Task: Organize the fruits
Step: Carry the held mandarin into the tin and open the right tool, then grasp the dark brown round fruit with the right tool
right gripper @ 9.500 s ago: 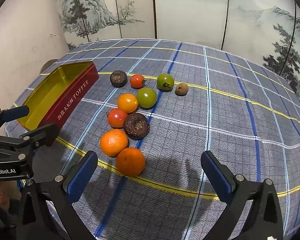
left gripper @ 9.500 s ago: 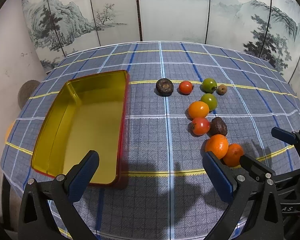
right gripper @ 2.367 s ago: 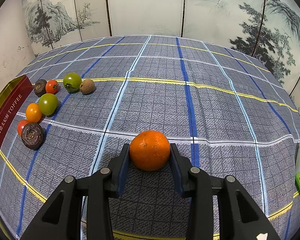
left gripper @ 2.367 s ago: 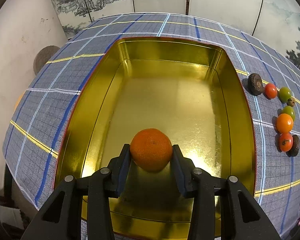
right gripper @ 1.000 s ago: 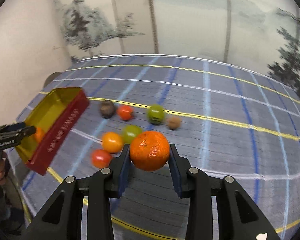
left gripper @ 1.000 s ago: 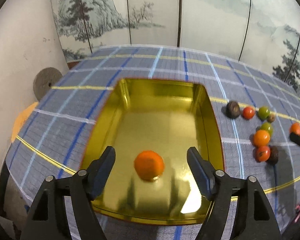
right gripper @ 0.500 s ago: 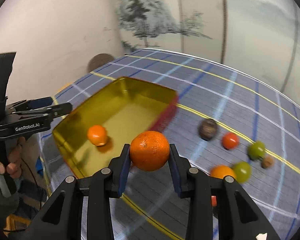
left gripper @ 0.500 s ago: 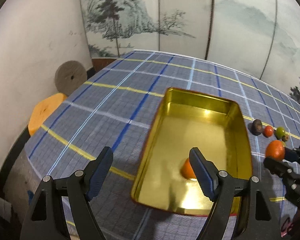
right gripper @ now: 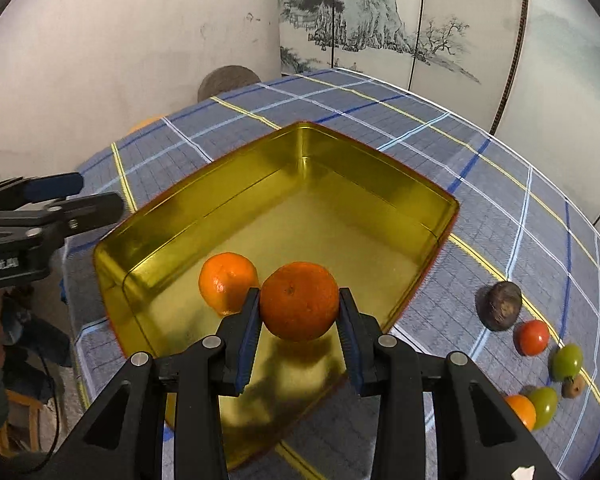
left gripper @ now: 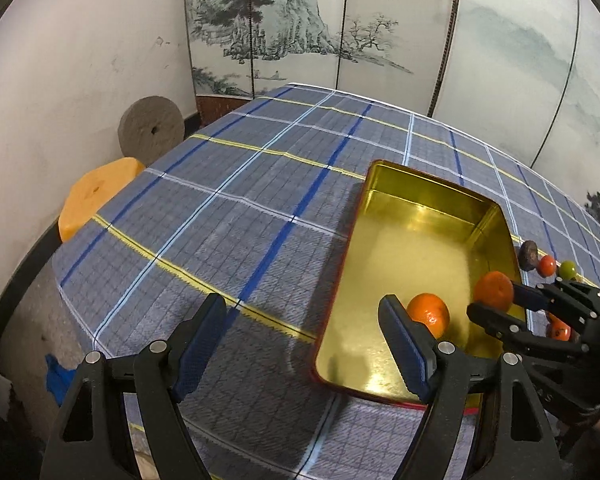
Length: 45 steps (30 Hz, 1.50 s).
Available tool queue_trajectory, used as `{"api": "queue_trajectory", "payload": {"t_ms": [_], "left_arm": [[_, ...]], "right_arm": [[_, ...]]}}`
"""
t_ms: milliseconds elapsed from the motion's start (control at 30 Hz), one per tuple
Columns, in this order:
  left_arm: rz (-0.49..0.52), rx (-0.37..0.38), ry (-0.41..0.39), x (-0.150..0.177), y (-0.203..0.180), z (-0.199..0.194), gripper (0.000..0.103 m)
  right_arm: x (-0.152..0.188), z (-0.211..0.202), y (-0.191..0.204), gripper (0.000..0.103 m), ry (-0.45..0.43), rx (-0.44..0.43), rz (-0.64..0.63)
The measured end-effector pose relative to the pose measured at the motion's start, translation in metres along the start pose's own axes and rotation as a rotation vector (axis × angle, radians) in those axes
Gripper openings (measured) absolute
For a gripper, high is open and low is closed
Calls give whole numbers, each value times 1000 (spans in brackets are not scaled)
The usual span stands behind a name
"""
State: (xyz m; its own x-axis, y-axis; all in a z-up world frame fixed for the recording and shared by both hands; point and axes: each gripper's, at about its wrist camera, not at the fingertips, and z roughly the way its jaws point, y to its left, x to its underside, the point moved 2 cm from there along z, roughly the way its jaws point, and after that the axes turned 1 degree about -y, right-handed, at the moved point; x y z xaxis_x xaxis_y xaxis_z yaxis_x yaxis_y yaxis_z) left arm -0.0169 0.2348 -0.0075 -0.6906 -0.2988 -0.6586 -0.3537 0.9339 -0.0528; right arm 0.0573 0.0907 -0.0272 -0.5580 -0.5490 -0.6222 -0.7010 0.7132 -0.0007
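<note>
The right gripper (right gripper: 299, 312) clamps an orange (right gripper: 299, 301) above the tin (right gripper: 236, 196), while the left gripper (left gripper: 304, 344) gapes empty beside it.

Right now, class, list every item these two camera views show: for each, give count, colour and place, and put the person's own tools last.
Rectangular metal tin: one, gold inside, red outside, on the cloth.
Round orange mandarin lying in the tin: one, on the tin's floor.
Round orange mandarin held over the tin: one, between the right tool's pads.
Dark brown wrinkled fruit: one, on the cloth right of the tin.
Small red tomatoes: two, on the cloth; the second shows only in the left view.
Green tomatoes: two, beyond the red one.
Small brown round fruit: one, beside them.
Orange tomato: one, nearest.
Blue plaid tablecloth: one.
Grey stone disc: one, by the wall.
Painted folding screen: one, behind.
Left tool: open, holding nothing.
Right tool: shut on a mandarin.
</note>
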Motion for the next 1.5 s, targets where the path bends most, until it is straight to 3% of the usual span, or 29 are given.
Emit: {"api": "queue_trajectory", "payload": {"t_ms": [1167,1333,1500], "left_arm": [[-20,17,58,13,4,12,79],[-14,22,59,14,1,12,79],[-13,32,49,12,-2,9,79]], "right_arm": [[-3,18,13,36,36,37,-63],[-3,18,14,44,31,36,-66],[-2,14,13,45,17,30,-59]]}}
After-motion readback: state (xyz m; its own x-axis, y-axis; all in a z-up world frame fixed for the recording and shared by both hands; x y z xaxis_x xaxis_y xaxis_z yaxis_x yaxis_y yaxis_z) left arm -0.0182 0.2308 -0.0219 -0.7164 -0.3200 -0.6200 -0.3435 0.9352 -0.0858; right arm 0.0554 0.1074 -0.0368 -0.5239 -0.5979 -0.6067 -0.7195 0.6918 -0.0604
